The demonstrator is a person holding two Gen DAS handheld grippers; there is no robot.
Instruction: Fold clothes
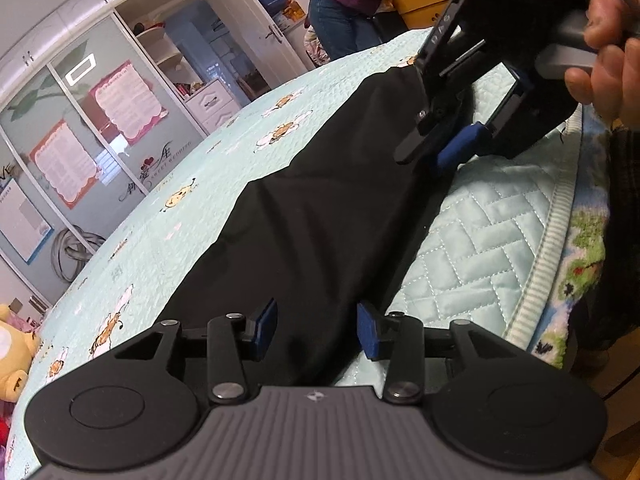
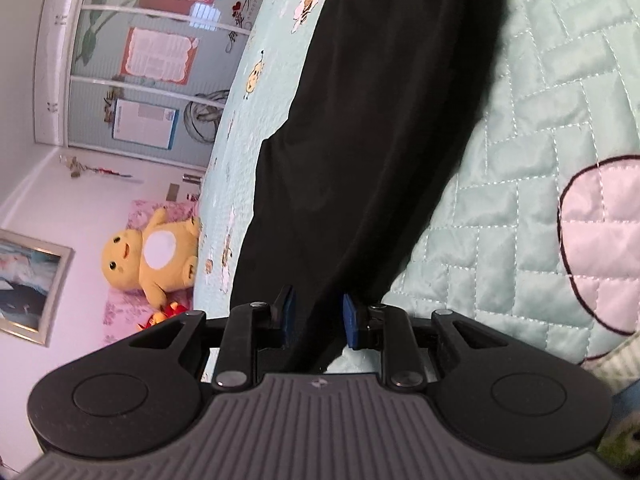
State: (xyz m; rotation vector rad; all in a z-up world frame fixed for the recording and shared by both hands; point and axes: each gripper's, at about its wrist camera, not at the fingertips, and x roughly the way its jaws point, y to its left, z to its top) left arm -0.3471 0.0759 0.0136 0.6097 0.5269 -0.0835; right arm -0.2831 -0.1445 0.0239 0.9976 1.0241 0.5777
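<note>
A long black garment (image 1: 320,200) lies stretched lengthwise on the pale green quilted bed (image 1: 480,240). My left gripper (image 1: 318,330) stands open low over its near end, blue pads well apart, cloth lying between and under them. At the far end, my right gripper (image 1: 430,156), held by a hand (image 1: 612,40), comes down onto the garment's edge. In the right wrist view, the black garment (image 2: 360,120) runs away from the right gripper (image 2: 319,318). Its pads stand fairly close together, with a strip of the cloth in the gap; no firm pinch shows.
The quilt (image 2: 540,120) has a striped border at the bed's near edge (image 1: 548,264). A yellow plush toy (image 2: 156,252) sits by the bed's far side. Wardrobes with glass doors (image 1: 100,100) line the wall. A person in a purple jacket (image 1: 344,0) bends beyond the bed.
</note>
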